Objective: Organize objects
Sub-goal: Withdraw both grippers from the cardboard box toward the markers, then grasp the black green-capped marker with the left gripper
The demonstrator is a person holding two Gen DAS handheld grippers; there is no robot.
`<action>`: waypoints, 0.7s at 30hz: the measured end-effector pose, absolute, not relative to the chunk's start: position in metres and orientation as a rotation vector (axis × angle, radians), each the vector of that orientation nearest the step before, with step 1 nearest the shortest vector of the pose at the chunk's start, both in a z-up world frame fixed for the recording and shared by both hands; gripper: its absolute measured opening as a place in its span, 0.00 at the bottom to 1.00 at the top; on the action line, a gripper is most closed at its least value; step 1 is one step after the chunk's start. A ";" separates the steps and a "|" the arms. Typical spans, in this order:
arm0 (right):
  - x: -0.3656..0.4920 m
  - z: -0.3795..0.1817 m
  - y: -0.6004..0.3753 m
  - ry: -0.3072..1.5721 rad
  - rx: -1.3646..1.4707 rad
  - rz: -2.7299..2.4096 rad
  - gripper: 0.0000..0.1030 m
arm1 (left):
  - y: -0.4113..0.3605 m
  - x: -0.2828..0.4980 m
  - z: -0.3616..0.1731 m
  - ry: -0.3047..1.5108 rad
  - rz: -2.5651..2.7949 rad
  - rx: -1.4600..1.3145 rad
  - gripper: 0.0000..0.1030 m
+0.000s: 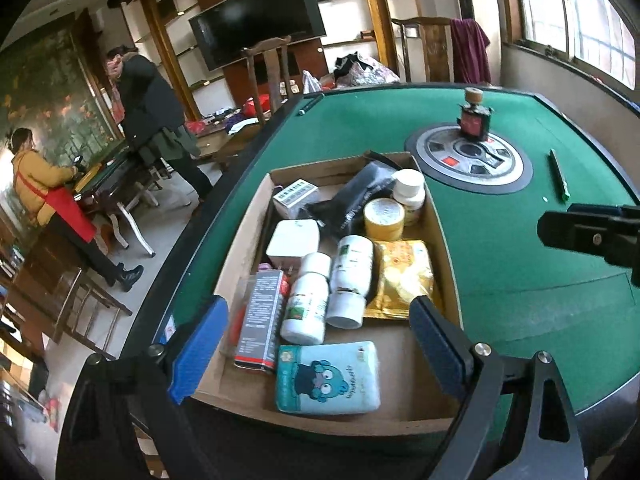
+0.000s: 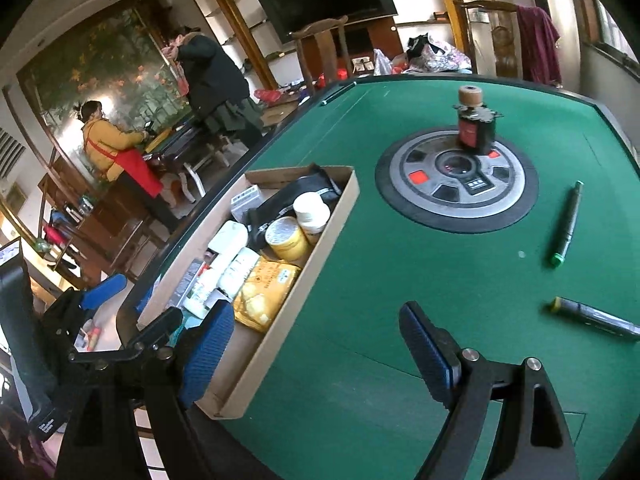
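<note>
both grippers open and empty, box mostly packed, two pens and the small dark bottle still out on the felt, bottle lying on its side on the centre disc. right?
One thing is off: the small dark bottle stands upright on the centre disc, cork cap on top, as the right wrist view shows. The rest holds: left gripper and right gripper are open and empty, the box is mostly packed, and two pens lie on the felt.

Daylit room: wall-mounted television [image 1: 258, 20], wooden chairs [image 1: 267, 76], windows [image 1: 576, 12], pale floor [image 1: 160, 224].

right tongs [image 2: 316, 344] open, empty | cardboard box [image 2: 288, 300] full | pens [image 2: 566, 224] loose
</note>
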State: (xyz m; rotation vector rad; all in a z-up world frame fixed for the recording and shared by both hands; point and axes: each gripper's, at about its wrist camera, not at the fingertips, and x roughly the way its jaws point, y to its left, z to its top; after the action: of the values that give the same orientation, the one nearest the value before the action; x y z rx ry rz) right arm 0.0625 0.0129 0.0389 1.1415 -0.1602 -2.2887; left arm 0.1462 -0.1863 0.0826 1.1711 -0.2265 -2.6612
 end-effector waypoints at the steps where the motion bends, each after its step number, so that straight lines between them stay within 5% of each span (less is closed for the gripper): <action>1: 0.062 0.039 0.017 -0.164 1.140 -2.295 0.86 | -0.184 0.146 0.082 -0.234 -2.661 1.176 0.89; 12: 0.036 0.044 0.141 -0.309 1.132 -2.665 0.88 | -0.139 0.114 0.104 -0.086 -2.948 1.319 0.89; 21: -0.015 0.017 0.256 -0.504 1.128 -3.010 0.88 | -0.022 0.036 0.099 -0.330 -3.141 1.332 0.89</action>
State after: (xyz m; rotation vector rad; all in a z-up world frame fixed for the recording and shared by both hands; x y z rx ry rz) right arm -0.0152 0.2564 0.0169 1.1281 -0.5039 -3.0104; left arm 0.0364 -0.0217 0.0992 1.3321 -0.3304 -3.1409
